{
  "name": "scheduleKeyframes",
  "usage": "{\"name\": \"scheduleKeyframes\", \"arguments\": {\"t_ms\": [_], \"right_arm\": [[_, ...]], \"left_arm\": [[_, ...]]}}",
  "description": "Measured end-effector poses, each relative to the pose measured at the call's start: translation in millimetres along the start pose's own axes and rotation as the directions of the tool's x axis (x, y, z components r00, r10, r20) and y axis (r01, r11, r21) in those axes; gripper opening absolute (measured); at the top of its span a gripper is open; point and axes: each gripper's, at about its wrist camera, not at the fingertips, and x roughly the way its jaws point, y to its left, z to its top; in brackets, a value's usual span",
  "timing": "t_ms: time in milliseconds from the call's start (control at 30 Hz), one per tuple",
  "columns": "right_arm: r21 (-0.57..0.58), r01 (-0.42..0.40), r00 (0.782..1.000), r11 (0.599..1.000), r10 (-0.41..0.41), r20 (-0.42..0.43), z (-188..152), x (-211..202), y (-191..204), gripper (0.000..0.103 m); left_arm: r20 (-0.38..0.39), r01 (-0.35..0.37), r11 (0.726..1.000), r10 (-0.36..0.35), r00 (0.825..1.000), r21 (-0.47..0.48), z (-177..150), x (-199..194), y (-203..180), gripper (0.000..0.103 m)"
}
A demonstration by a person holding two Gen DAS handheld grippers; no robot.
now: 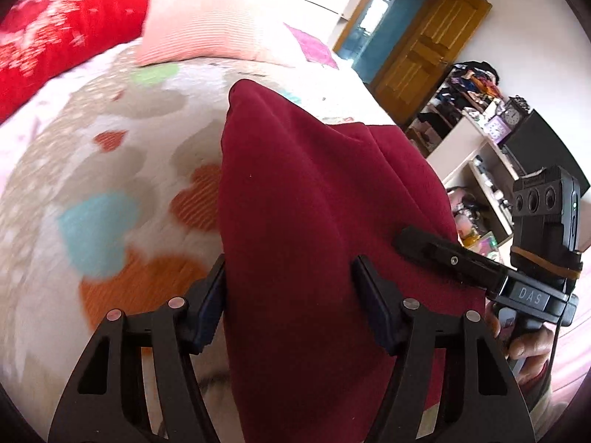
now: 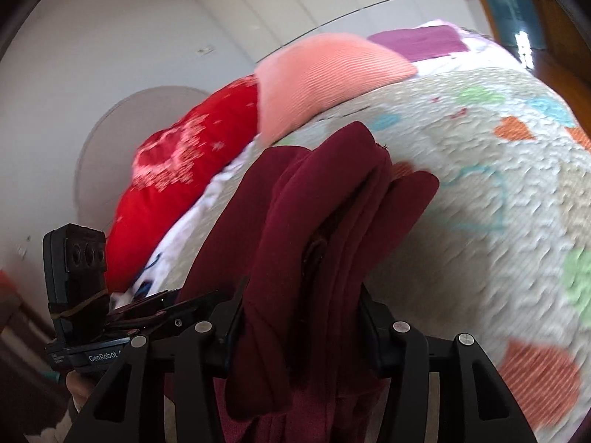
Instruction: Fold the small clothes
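Gripping one maroon garment (image 1: pixel 314 203) between them, both hand-held grippers hold it lifted over the bed (image 1: pixel 74 155).

Left hand-held gripper (image 1: pixel 288 291) has its jaws clamped on a thick bunch of the cloth, which rises ahead of it; right hand-held gripper (image 2: pixel 301 317) pinches several folded layers (image 2: pixel 332 203) the same way. Left view shows the right unit (image 1: pixel 461 262) just beside the cloth and fingers of the person's hand (image 1: pixel 524 350) on its handle, plus shelves (image 1: pixel 476 140) and a wooden door (image 1: pixel 424 55). Right view shows a red pillow (image 2: pixel 177 170) and pink pillow (image 2: pixel 325 74) at the bed's far edge.

Home bedroom: bed (image 1: pixel 92 155), pillows (image 1: pixel 207 26).
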Motion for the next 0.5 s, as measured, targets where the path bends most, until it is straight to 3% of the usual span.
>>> {"name": "scheduleKeyframes", "arguments": {"t_ms": [133,233,500], "right_arm": [[-0.01,-0.031,0.999,0.999,0.031,-0.037,-24.7,5.3,14.5,0.05],[-0.008,-0.032,0.997,0.999,0.031,-0.064,-38.1,12.8,18.7,0.049],[-0.046,0.155,0.985,0.987,-0.158,-0.064,-52.6,21.5,1.3,0.059]], "left_arm": [[0.012,-0.064,0.998,0.064,0.998,-0.002,-26.9,-12.1,3.7,0.066],[0.002,-0.067,0.997,0.068,0.998,-0.036,-39.9,-10.6,11.4,0.066],[0.025,-0.107,0.992,0.109,0.994,-0.071,-52.8,3.0,13.3,0.071]]}}
